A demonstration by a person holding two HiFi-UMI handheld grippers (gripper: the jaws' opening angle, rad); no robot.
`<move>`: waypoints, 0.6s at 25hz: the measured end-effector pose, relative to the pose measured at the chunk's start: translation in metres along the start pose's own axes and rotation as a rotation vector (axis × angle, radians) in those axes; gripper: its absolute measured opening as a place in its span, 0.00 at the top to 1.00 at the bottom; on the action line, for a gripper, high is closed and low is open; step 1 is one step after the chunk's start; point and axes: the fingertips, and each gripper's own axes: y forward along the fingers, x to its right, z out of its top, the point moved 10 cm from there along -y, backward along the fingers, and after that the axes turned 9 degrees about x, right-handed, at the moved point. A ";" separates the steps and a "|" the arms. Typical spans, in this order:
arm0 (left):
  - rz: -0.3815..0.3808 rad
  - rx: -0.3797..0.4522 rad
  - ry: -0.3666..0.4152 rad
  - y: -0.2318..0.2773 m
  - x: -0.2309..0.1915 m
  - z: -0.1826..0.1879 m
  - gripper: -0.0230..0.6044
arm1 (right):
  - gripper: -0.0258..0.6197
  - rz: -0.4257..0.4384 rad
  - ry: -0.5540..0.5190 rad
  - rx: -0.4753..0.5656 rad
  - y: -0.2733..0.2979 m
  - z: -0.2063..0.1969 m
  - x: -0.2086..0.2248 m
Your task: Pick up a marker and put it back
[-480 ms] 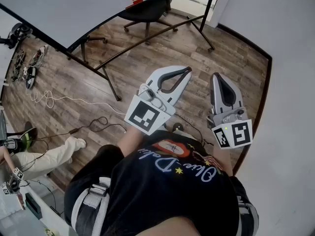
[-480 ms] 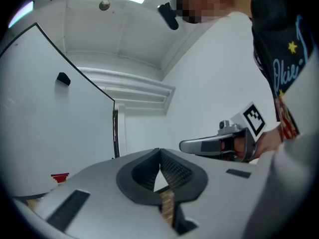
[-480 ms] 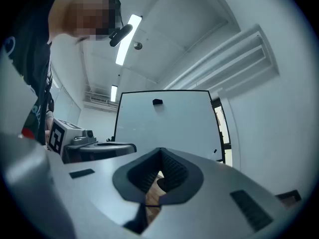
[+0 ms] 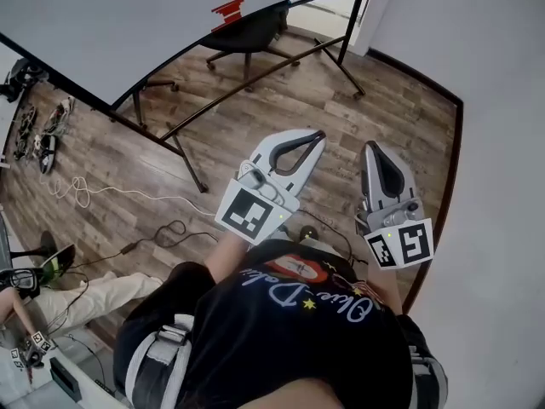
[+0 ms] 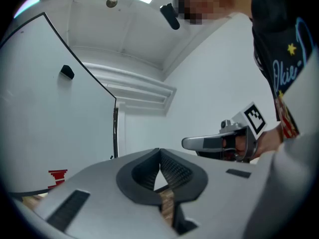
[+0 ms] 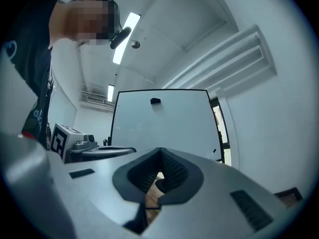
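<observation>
1. The person, in a black shirt [image 4: 281,322], stood facing a whiteboard [image 4: 111,24] on a black frame. The board filled the upper left of the head view.
2. The left claw [image 4: 317,135] sat at the centre of the head view. Its jaws were pressed together with nothing between them, and in the left gripper view the ribbed pads [image 5: 174,171] met at their tips.
3. The right claw [image 4: 372,147] was just to the right of it, near but apart. It too was pressed together and empty, as the right gripper view showed.
4. Both claws were held level over the wood floor [image 4: 281,92], pointing toward the board.
5. A red item [image 4: 228,8] sat on the board at the upper centre of the head view. A small black piece [image 5: 67,72] clung to the board's face at the upper left of the left gripper view. Whether either was the marker could not be told, and the marker could not be made out in any view.
6. A black office chair [image 4: 247,28] stood beyond the board at the top centre. Cables [image 4: 102,190] trailed across the floor at the left. Another person's leg [image 4: 94,292] showed at the lower left.
</observation>
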 end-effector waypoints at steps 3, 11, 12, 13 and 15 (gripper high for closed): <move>-0.023 0.008 0.008 -0.003 -0.009 -0.002 0.96 | 0.96 0.004 -0.008 0.022 0.007 -0.002 -0.006; -0.037 0.020 -0.036 -0.013 -0.032 -0.011 0.96 | 0.96 -0.026 -0.059 -0.007 0.018 -0.005 -0.021; -0.040 0.019 -0.043 -0.015 -0.033 -0.012 0.96 | 0.96 -0.032 -0.060 -0.009 0.018 -0.004 -0.023; -0.042 0.015 -0.048 -0.016 -0.033 -0.012 0.96 | 0.96 -0.035 -0.063 -0.012 0.017 -0.003 -0.026; -0.044 0.014 -0.050 -0.017 -0.034 -0.012 0.96 | 0.96 -0.034 -0.070 -0.019 0.017 -0.001 -0.027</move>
